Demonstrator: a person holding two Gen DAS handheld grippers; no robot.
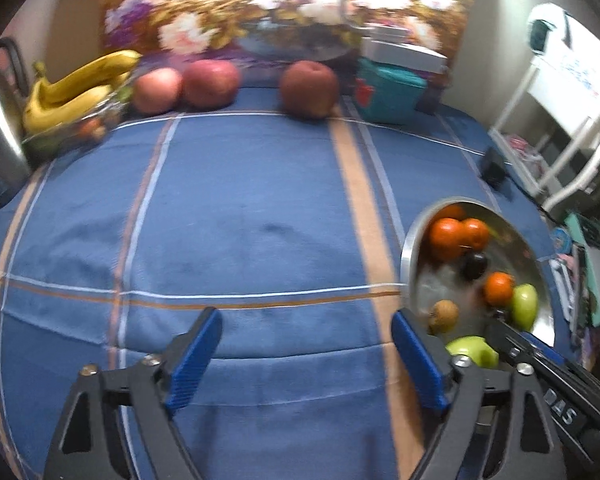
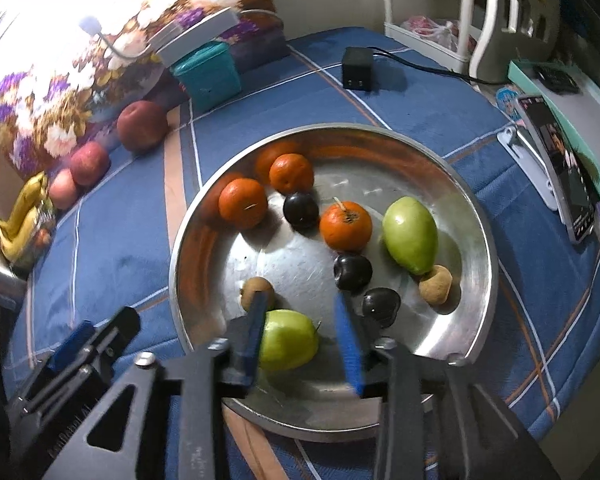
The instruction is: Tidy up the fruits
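A round steel tray (image 2: 482, 216) holds three oranges (image 2: 345, 225), three dark plums (image 2: 353, 271), two brown kiwis (image 2: 435, 283), a green mango (image 2: 410, 234) and a green apple (image 2: 288, 338). My right gripper (image 2: 302, 320) is open, its blue fingers either side of the green apple, low over the tray's near side. My left gripper (image 1: 306, 334) is open and empty above the blue cloth, left of the tray (image 1: 410, 248). Three red apples (image 1: 210, 83) line the far edge. Bananas (image 1: 76, 88) lie in a bowl at far left.
A teal box (image 1: 388, 94) under a white box stands at the back, against a floral board. A black adapter (image 2: 357, 68) with cable lies beyond the tray. A phone (image 2: 556, 168) and papers lie at the right edge. A white rack (image 1: 560, 152) stands beyond the table.
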